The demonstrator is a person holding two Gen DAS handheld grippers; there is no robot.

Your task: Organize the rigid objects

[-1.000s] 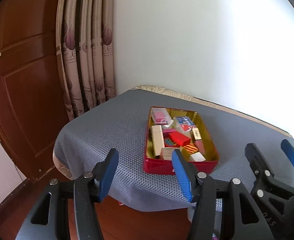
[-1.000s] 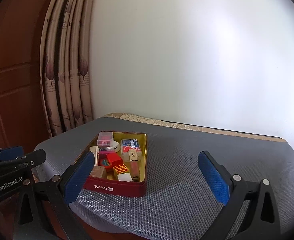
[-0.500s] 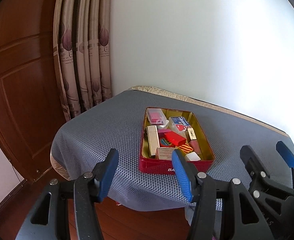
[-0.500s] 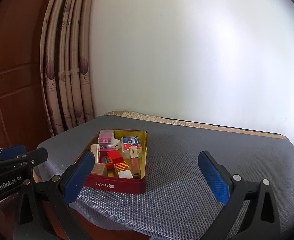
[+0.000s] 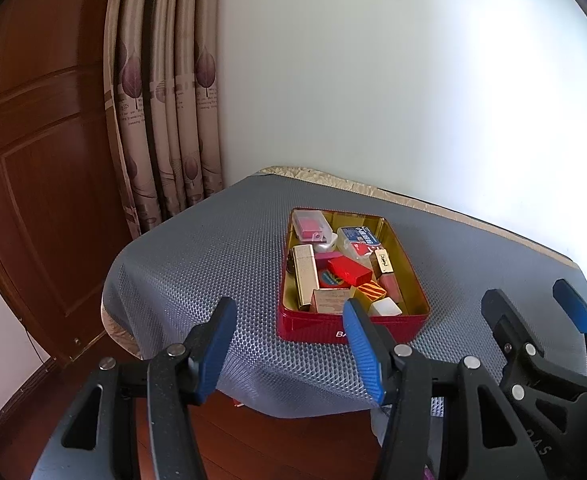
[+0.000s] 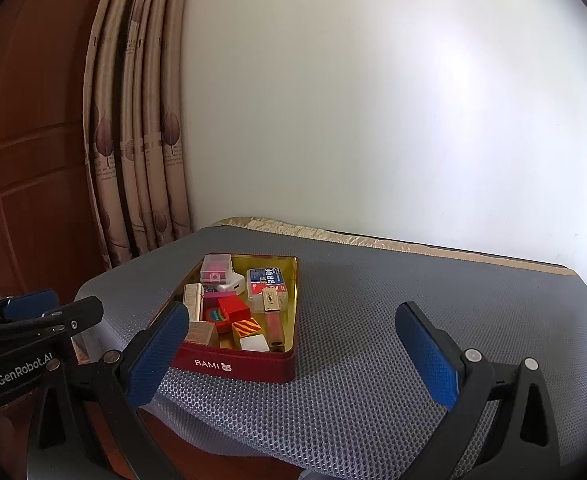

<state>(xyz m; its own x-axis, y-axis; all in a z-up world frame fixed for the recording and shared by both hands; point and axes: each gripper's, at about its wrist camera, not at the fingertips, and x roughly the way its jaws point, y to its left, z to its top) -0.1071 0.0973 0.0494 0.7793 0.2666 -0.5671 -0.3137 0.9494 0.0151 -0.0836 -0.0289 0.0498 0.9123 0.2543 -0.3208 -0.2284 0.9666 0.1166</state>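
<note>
Blk grippers (image 6: 293, 350), blue pads (image 6: 427, 354), "GenRobot.AI" mark.

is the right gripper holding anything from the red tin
No, the right gripper is open with nothing between its blue fingers, and the red tin sits on the table ahead of it.

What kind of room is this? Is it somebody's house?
Probably a room in a home. A wooden door with a brass handle stands beside leaf-patterned curtains, and a table covered with a grey mat holds a red tin full of small household things. Both grippers hang open and empty.
</note>
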